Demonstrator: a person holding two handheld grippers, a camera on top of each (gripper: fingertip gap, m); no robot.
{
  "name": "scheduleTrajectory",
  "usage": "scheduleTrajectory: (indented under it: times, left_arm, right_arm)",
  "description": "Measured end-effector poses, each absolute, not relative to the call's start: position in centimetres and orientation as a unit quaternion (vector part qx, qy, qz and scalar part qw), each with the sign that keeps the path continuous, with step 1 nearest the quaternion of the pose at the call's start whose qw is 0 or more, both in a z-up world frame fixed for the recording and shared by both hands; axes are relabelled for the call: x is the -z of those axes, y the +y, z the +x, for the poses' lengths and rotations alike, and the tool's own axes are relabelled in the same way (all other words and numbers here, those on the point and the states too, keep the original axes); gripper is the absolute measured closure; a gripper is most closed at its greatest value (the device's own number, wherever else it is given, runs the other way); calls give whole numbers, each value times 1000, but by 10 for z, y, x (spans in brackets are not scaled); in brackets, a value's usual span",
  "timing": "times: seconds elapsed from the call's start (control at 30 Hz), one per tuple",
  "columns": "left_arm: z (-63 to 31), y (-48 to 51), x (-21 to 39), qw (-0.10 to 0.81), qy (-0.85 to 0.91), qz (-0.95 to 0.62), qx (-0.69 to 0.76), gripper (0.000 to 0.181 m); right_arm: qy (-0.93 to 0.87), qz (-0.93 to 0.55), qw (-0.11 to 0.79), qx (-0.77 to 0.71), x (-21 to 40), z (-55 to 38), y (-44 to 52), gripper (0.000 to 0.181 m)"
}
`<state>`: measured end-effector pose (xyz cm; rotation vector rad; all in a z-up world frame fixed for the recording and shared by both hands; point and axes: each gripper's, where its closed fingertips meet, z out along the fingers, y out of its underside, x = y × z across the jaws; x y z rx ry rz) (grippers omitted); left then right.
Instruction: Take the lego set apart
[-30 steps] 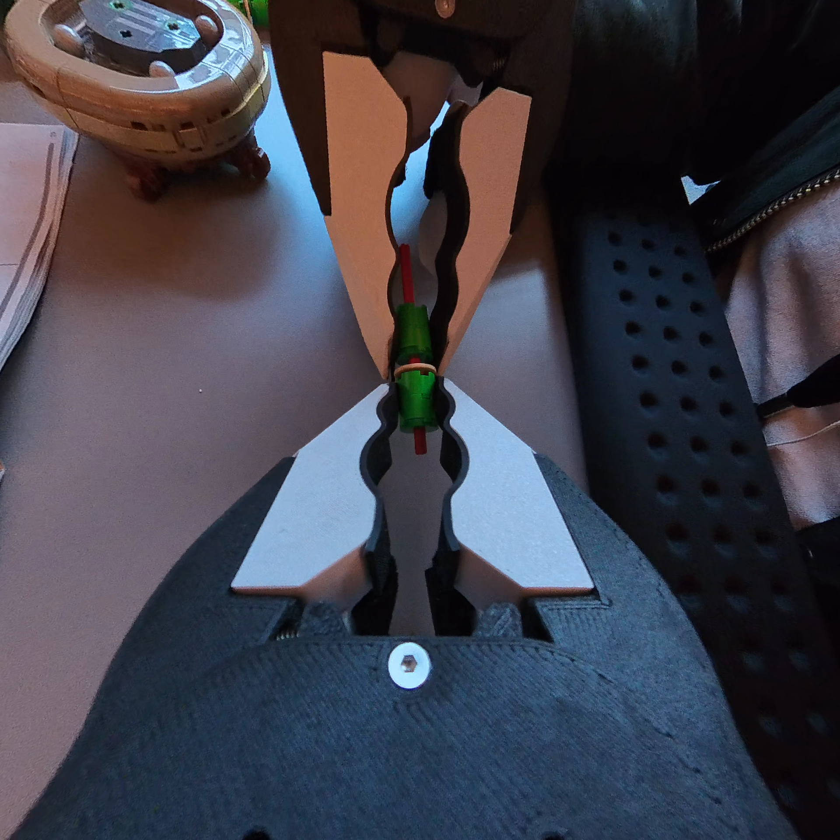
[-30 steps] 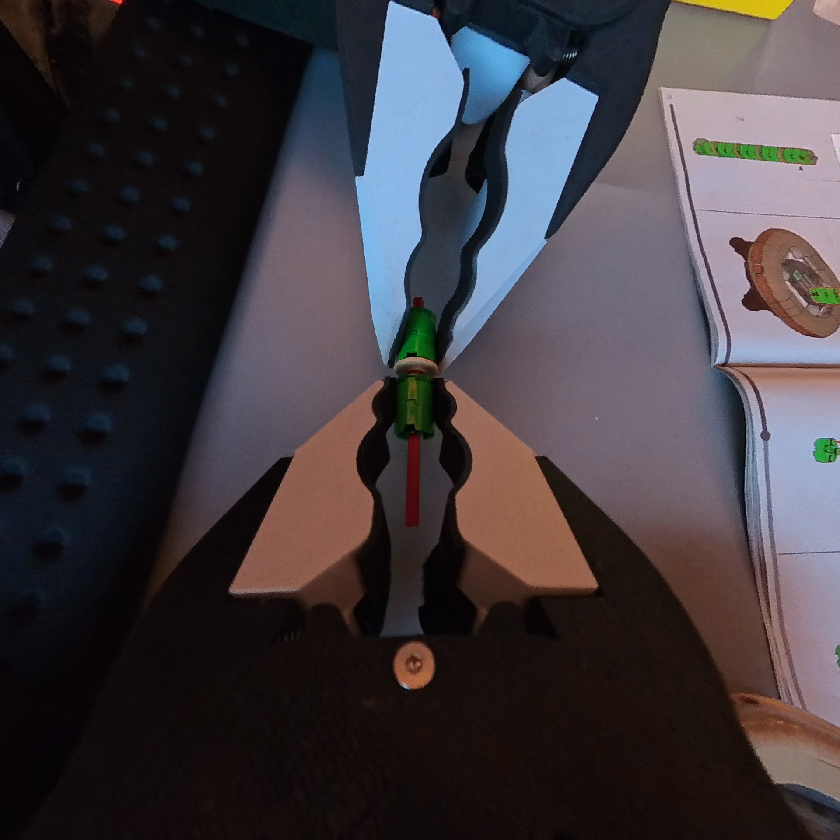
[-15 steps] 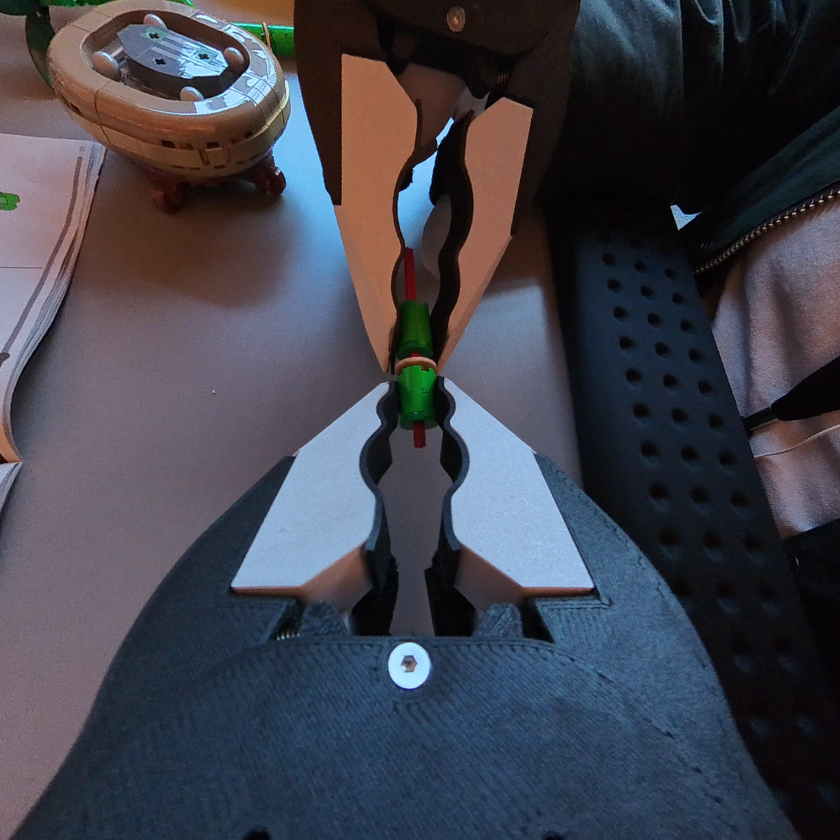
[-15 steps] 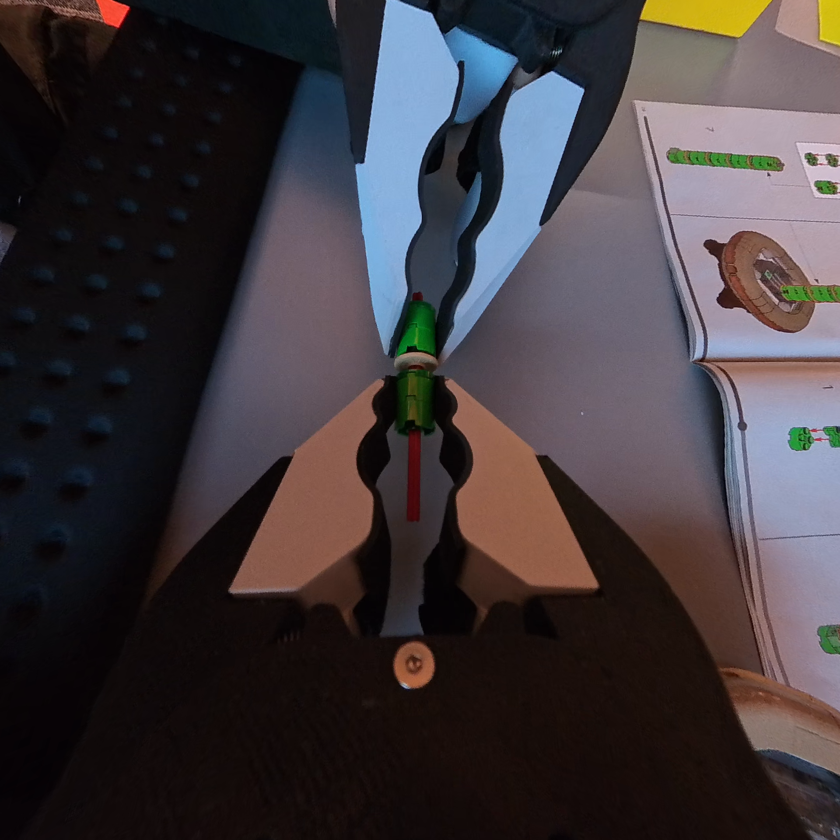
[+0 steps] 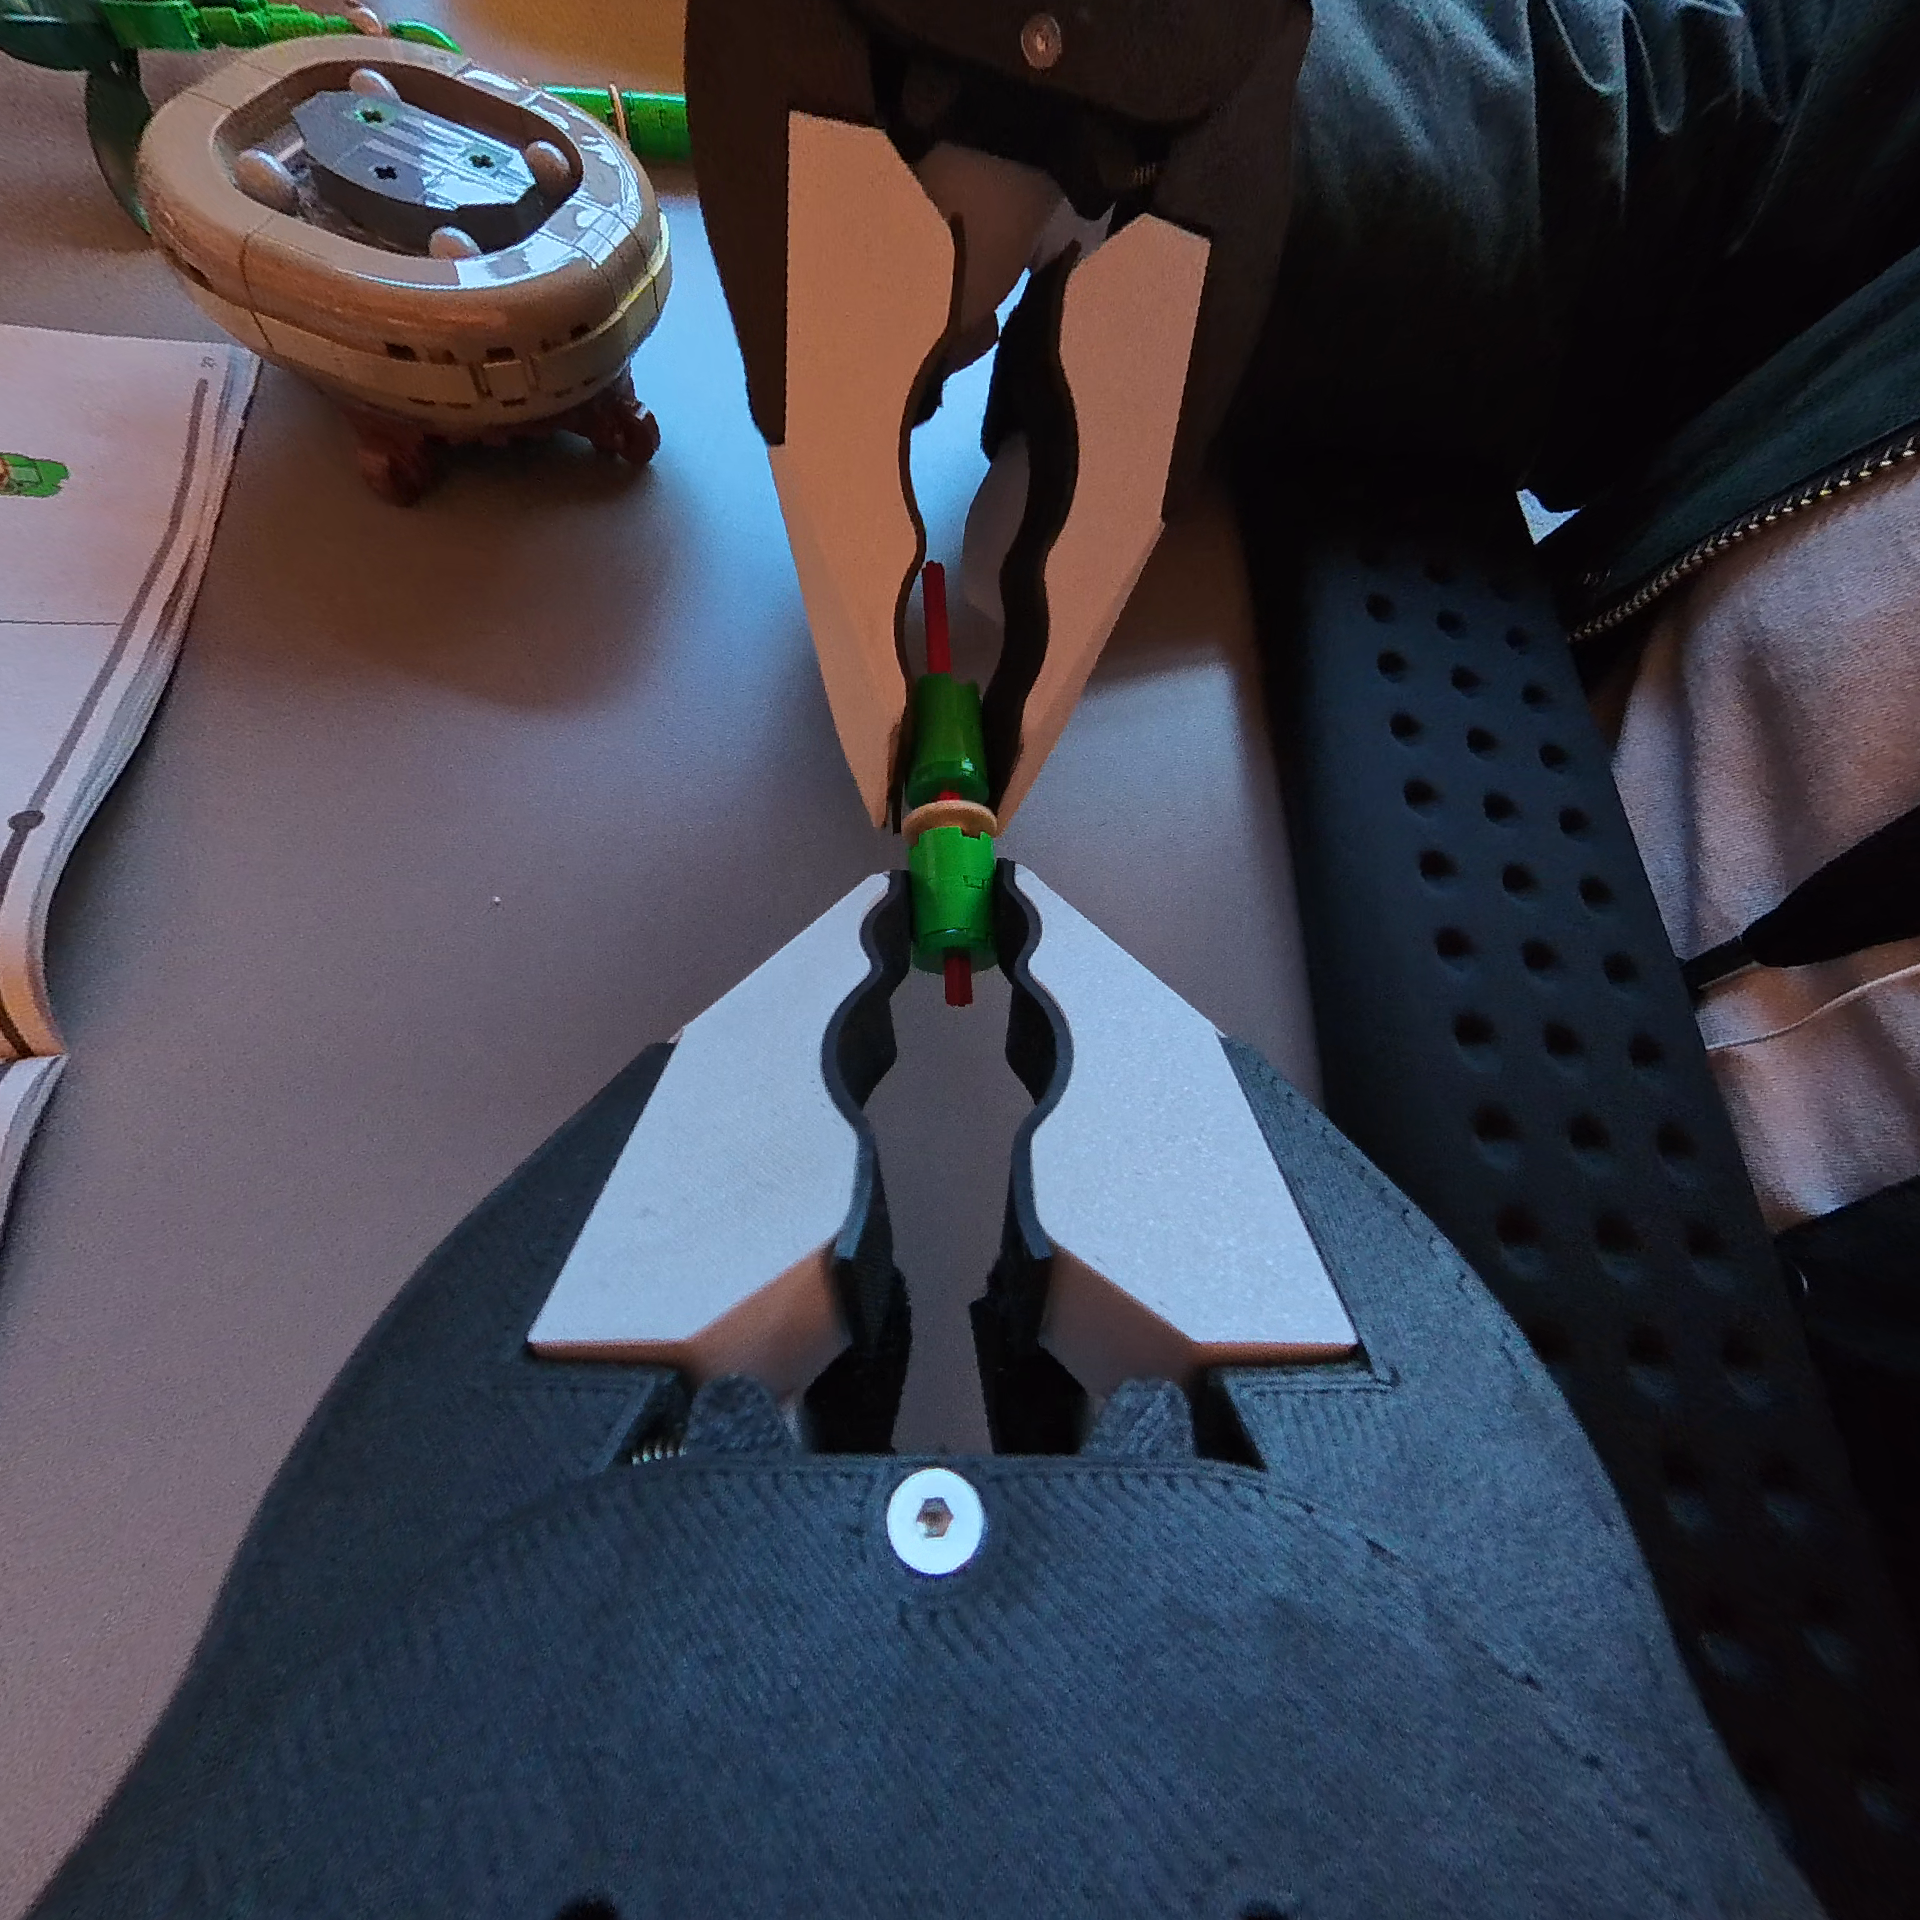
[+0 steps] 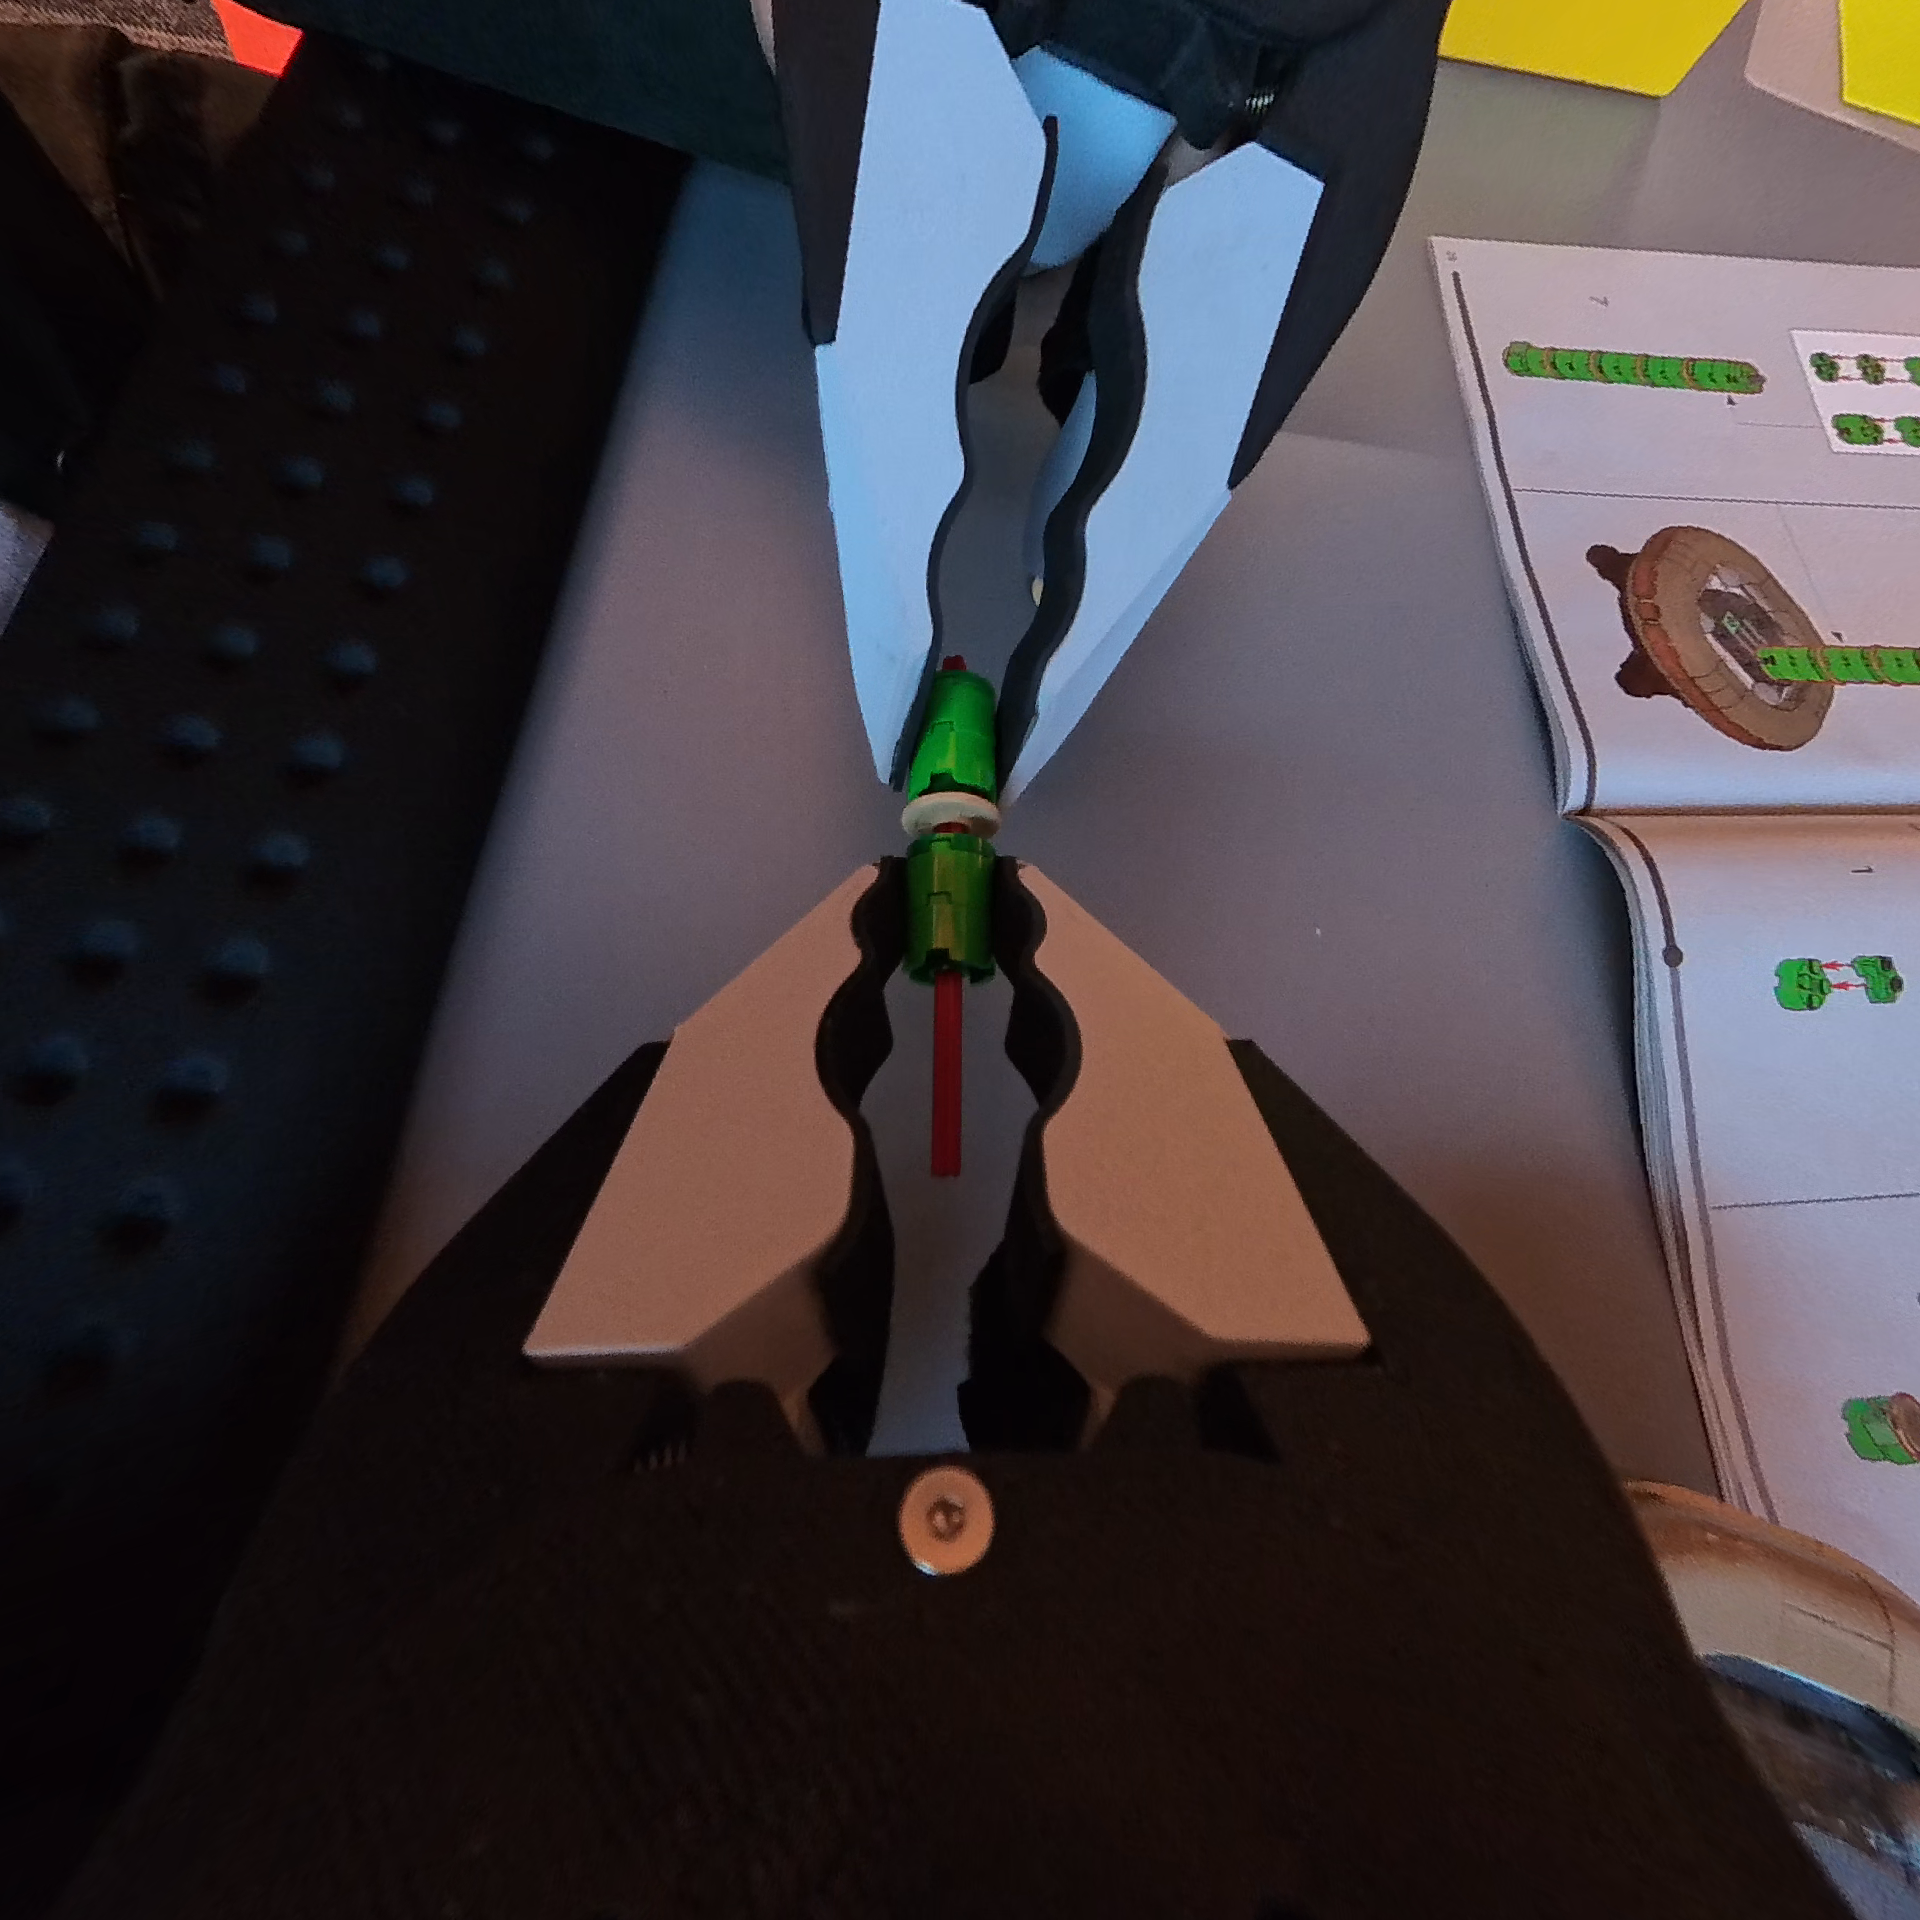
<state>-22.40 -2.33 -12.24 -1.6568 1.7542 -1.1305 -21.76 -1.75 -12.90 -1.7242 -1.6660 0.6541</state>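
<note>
The left claw (image 5: pixel 951 914) is clenched on the near green lego segment (image 5: pixel 951 899), its two tips pinching it from either side, and the right claw (image 6: pixel 951 904) faces it tip to tip, clenched on the other green segment (image 6: pixel 948 914) of the same short piece. The two green segments sit on one thin red axle (image 6: pixel 947 1081), held in the air above the desk (image 5: pixel 436 831), with a pale ring (image 5: pixel 949 818) between them; in the right wrist view a sliver of red shows between the ring and the segment in the right claw, so the halves stand slightly apart there. A long stretch of axle runs back between the right claw's fingers, while only a short stub pokes out behind the left claw's segment. Past the claws, on the left claw's left side, a tan, rounded lego base (image 5: pixel 405 270) with a grey top stands on dark brown feet, and a string of green lego pieces (image 5: pixel 208 26) lies behind it at the desk's far edge. An open instruction booklet (image 6: pixel 1766 831) lies flat near that base, well clear of the claws. On the other side a black dotted mat (image 5: pixel 1538 935) runs along the desk's edge, and beyond it is a person's dark zipped jacket (image 5: pixel 1714 436).
</note>
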Motion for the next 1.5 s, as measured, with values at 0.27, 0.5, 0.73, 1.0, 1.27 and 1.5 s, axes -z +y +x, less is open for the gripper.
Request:
scheduleTrajectory:
  times: [0.27,0.5,0.73,1.0,1.27,1.5]
  left_arm:
    - [-225,-23,121,238,639,-603,414,166]
    - [-225,-23,119,239,638,-602,415,166]
    - [-226,-23,118,243,638,-601,415,166]
    - [-226,-23,117,244,637,-600,417,166]
    - [-227,-23,118,241,638,-601,417,166]
    - [-228,-24,117,240,638,-600,418,166]
  right_arm:
    - [-634,-656,324,-250,127,-215,-18,163]
    - [-633,-656,325,-250,126,-213,-18,163]
    - [-632,-657,328,-250,124,-212,-18,163]
    - [-632,-657,329,-248,122,-209,-18,163]
    - [-632,-658,326,-248,123,-208,-19,163]
    - [-631,-658,325,-251,123,-207,-19,163]
